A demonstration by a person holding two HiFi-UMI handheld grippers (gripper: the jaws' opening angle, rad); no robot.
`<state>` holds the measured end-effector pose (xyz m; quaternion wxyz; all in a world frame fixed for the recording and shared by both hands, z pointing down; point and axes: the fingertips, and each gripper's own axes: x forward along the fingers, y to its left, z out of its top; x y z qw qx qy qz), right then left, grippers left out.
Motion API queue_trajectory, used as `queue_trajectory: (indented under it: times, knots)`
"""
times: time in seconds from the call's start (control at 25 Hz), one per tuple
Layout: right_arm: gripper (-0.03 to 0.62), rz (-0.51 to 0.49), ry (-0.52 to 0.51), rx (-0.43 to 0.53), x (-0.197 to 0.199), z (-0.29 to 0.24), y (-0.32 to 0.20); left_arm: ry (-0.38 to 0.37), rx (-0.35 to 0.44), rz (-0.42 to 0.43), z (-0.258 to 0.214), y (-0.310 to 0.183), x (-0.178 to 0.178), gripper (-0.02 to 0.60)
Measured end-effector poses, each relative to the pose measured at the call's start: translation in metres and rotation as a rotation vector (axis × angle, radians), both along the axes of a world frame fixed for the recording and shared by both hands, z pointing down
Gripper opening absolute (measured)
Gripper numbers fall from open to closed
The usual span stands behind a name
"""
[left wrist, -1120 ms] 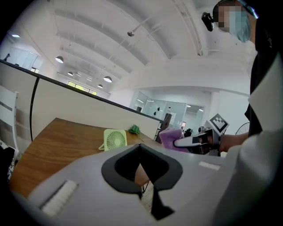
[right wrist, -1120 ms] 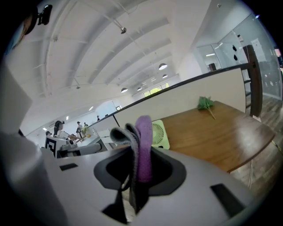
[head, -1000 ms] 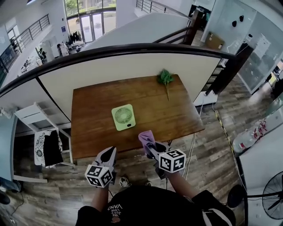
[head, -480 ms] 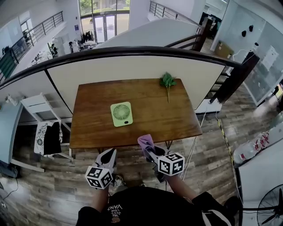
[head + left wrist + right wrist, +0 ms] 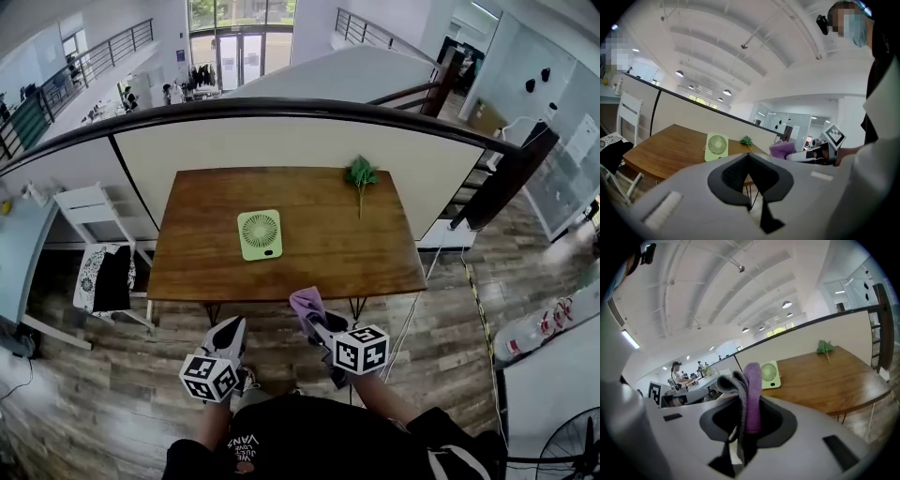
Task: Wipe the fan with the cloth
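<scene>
Green fan (image 5: 260,233) flat at frame centre on the wooden counter (image 5: 337,258), leafy sprig (image 5: 360,174) toward its upper right edge. Left tongs (image 5: 232,326) pressed together on nothing, low in frame, short of the counter. Right tongs (image 5: 315,317) pinching the purple cloth (image 5: 305,301), just below the counter's near edge.

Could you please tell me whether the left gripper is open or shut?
Shut: the left gripper shows its jaws meeting at the tips, with nothing between them.

table (image 5: 328,253): brown wood, smooth, slight sheen.
fan (image 5: 260,233): pale green plastic, matt, smooth.
cloth (image 5: 307,303): soft purple-grey fabric, fuzzy knit look.
floor (image 5: 112,394): wood-look planks, mottled, dull.
railing (image 5: 281,105): dark, glossy.
</scene>
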<state>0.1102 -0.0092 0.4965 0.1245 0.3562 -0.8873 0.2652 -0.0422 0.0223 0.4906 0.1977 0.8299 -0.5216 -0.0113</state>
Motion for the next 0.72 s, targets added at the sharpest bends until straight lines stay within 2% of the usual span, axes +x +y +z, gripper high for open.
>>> queue_trajectory:
  times: [0.72]
  knots:
    - [0.1, -0.04, 0.006, -0.008, -0.0002, 0.005, 0.0027, -0.023, -0.007, -0.041, 0.0028, 0.0105, -0.0021, 0.012]
